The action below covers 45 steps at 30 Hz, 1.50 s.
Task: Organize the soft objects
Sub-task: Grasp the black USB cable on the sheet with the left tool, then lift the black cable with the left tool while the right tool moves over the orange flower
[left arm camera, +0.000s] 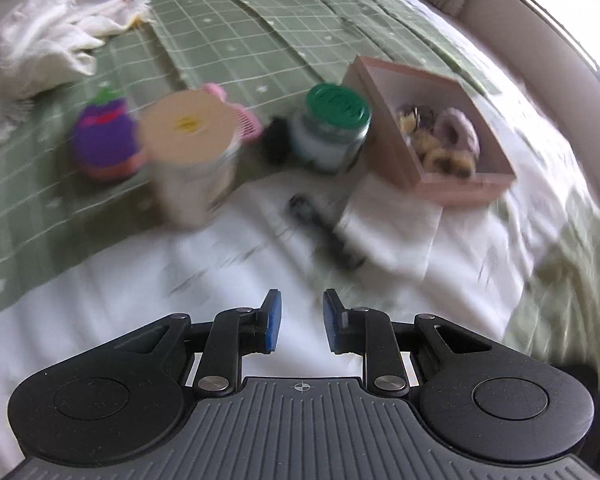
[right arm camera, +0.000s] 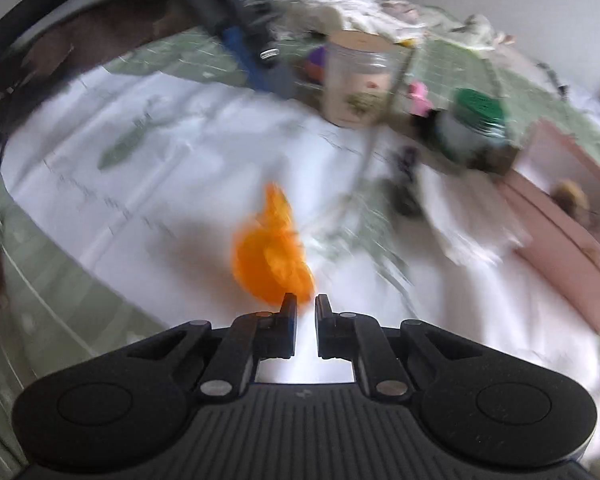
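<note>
Both views are motion-blurred. In the left wrist view my left gripper (left arm camera: 299, 322) is open and empty above white bedding. Ahead stands a pink box (left arm camera: 456, 188) holding several soft scrunchies (left arm camera: 448, 138). A purple knitted toy (left arm camera: 106, 140) lies at the left, and a black hair tie (left arm camera: 324, 232) lies on the white cloth. In the right wrist view my right gripper (right arm camera: 305, 322) has its jaws narrowly apart with nothing between them. An orange soft object (right arm camera: 274, 252) lies on the sheet just beyond the left fingertip. The pink box (right arm camera: 560, 236) shows at the right.
A tall jar with a tan lid (left arm camera: 190, 160) and a green-lidded jar (left arm camera: 332, 128) stand mid-bed on a green checked cloth (left arm camera: 220, 40). A pink comb (left arm camera: 244, 116) lies behind them. White crumpled fabric (left arm camera: 32, 48) lies far left. The other gripper (right arm camera: 256, 44) shows top centre.
</note>
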### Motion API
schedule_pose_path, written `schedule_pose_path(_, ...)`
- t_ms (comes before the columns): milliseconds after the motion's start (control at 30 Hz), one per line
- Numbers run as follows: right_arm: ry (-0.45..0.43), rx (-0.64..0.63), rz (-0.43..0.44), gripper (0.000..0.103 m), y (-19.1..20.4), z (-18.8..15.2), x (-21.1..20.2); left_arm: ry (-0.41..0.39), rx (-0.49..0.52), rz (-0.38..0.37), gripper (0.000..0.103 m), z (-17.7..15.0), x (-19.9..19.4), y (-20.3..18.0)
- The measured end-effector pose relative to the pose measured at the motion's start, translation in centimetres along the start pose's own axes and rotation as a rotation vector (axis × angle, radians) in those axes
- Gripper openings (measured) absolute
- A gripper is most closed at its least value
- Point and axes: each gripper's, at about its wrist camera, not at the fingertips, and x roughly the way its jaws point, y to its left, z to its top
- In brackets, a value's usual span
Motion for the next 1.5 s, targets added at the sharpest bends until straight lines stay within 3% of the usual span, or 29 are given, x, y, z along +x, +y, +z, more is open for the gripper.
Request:
schedule_pose_path(100,-0.031,0.023,0.01,0.009,-1.1,-1.9,-2.0,-0.058,-0.14,-0.035,0.025,2.5,3.8,-1.0)
schedule_pose_path(167,-0.043,0.089,0.039,0.021,-2.0,-2.4,-2.8,-0.118,-0.153,0.017,0.026,3.8,6.2,-2.0)
schedule_pose_path(233,-0.062,0.14,0.021,0.034,-2.6,-2.5,-2.7,-0.134,-0.098,0.156,0.025,4.6,8.5,-3.3)
schedule_pose_path(300,-0.07,0.162,0.006,0.035,-2.8,-2.5,-2.3,-0.103,-0.04,0.226,0.025,4.7,10.1,-3.7)
schedule_pose_path(367,-0.075,0.17,-0.002,0.035,-2.8,-2.3,-1.9,-0.041,0.026,0.24,0.03,4.0,10.9,-3.6)
schedule_pose_path(500,-0.104,0.162,-0.026,0.035,-2.8,-2.7,-2.0,0.048,0.18,0.194,0.031,1.7,8.7,-2.4)
schedule_pose_path(633,-0.112,0.135,-0.052,0.037,-2.4,-2.6,-1.7,0.091,0.243,0.251,0.026,-0.7,5.2,-0.2)
schedule_pose_path(700,-0.125,0.135,-0.063,0.037,-2.3,-2.3,-1.8,0.067,0.206,0.226,0.026,-1.6,3.0,1.3)
schedule_pose_path(800,-0.153,0.12,-0.094,0.046,-2.1,-1.8,-1.8,0.024,0.036,0.122,0.026,-1.8,1.1,3.6)
schedule_pose_path(867,-0.162,0.124,-0.098,0.056,-2.1,-1.5,-1.8,0.02,-0.116,0.024,0.026,-1.5,1.6,4.7)
schedule_pose_path(933,-0.145,0.13,-0.081,0.056,-1.8,-1.1,-1.3,0.053,-0.226,-0.033,0.026,-1.2,2.9,4.6)
schedule_pose_path(1000,-0.129,0.115,-0.072,0.056,-1.1,-0.9,-0.7,0.054,-0.268,-0.063,0.027,-0.9,3.9,3.9)
schedule_pose_path(1033,-0.128,0.105,-0.071,0.056,-0.7,-0.9,-0.5,0.049,-0.263,-0.036,0.027,-0.7,4.4,3.4)
schedule_pose_path(1100,-0.122,0.08,-0.066,0.056,0.1,-0.9,-0.1,0.043,-0.233,0.044,0.027,-0.3,5.7,2.5)
schedule_pose_path(1267,-0.114,0.012,-0.08,0.056,1.7,-1.5,0.3,0.066,-0.159,0.055,0.028,-1.1,8.2,1.5)
schedule_pose_path(1367,-0.117,0.026,-0.076,0.056,1.5,-1.8,0.2,0.054,-0.005,0.067,0.034,-1.5,8.4,-0.1)
schedule_pose_path(1500,-0.121,0.059,-0.048,0.056,1.2,-1.7,0.0,0.039,0.232,0.108,0.035,-2.5,8.4,-2.4)
